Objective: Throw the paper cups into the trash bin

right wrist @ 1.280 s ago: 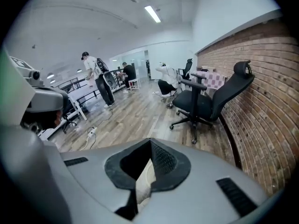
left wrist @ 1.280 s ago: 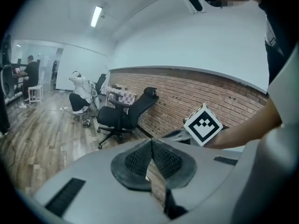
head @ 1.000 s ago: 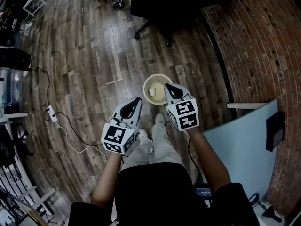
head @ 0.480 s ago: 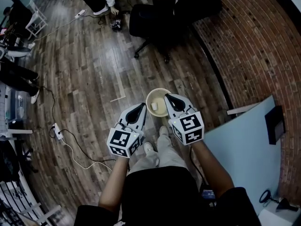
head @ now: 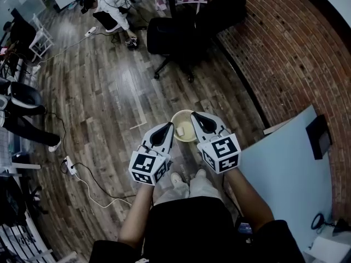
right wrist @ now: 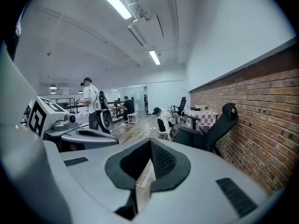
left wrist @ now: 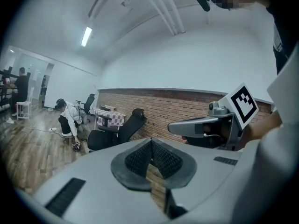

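A round cream trash bin (head: 185, 118) stands on the wood floor just ahead of the person's feet. A white paper cup (head: 179, 130) lies inside it. My left gripper (head: 164, 132) hovers at the bin's left rim and my right gripper (head: 198, 119) over its right rim. Both are shut with nothing between the pads. The left gripper view looks level across the room, with its closed jaws (left wrist: 150, 143) meeting at the tip and the right gripper (left wrist: 196, 125) beside them. The right gripper view shows its closed jaws (right wrist: 150, 144) and the left gripper (right wrist: 86, 135).
A black office chair (head: 181, 34) stands beyond the bin. A brick wall (head: 285, 59) runs along the right, with a pale blue panel (head: 282, 169) near my right arm. A power strip and cable (head: 68, 166) lie at the left. A person (head: 107, 4) crouches far back.
Both grippers have come up above the bin and point more level, still shut and empty. The head view has tipped forward, so more of the room's far end shows.
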### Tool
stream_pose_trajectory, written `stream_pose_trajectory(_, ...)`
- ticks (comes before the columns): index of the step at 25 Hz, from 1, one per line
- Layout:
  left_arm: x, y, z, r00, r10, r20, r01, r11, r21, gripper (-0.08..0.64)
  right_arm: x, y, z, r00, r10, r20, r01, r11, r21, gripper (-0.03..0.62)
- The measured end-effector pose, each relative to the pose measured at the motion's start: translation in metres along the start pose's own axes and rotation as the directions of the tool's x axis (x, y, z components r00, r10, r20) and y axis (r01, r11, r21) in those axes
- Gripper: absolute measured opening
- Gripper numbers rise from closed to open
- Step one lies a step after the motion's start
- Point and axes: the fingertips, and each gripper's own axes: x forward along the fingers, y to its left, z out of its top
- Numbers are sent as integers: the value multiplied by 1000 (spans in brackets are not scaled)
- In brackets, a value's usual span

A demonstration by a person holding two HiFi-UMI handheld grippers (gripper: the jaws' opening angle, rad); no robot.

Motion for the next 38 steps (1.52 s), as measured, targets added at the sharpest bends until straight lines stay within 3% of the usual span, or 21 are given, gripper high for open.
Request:
stream_pose_trajectory(14,5,-63,22,999,-20,44,17,998,58,9,-72,-7,34,990,3,144,-5,1000,18,5)
stream_pose_trajectory(25,-2,-147,35,997,-19,79,10,994,106,9,-150,-24,31,980,24,196,-27,1000,14,5)
stream_pose_trajectory(38,-34,-219,28,995,-10,101,-4,990,141,9,-229,-11,20,971,35,238,-34,999,-8,5)
